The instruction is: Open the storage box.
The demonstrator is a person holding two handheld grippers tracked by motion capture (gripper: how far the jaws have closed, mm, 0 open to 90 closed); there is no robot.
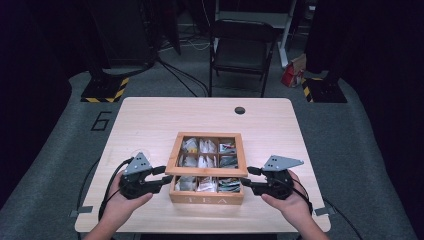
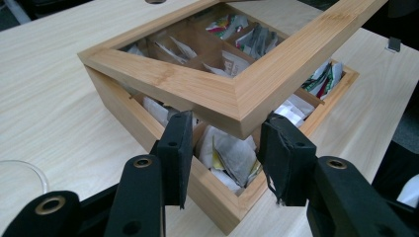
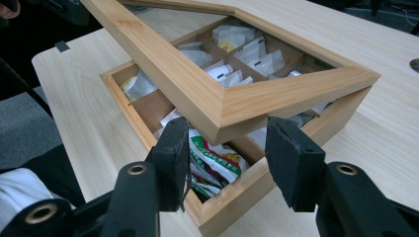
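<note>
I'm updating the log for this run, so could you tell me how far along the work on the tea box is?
Partly done: the windowed lid is lifted off the front of the tea box, its front edge raised above the sachets. In hand: the left gripper and right gripper each sit open under a front corner of the lid, propping it. Left: whether it is opening or closing cannot be told, so either a full swing or a lowering remains.

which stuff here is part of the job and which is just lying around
Part of the job:
- wooden tea box with compartments of tea bags
- its glass-paned wooden lid, raised at the front
- left gripper and right gripper, jaws apart at the lid's front corners

Lying about:
- clear glass rim on the table
- black folding chair
- red bag on the floor
</note>
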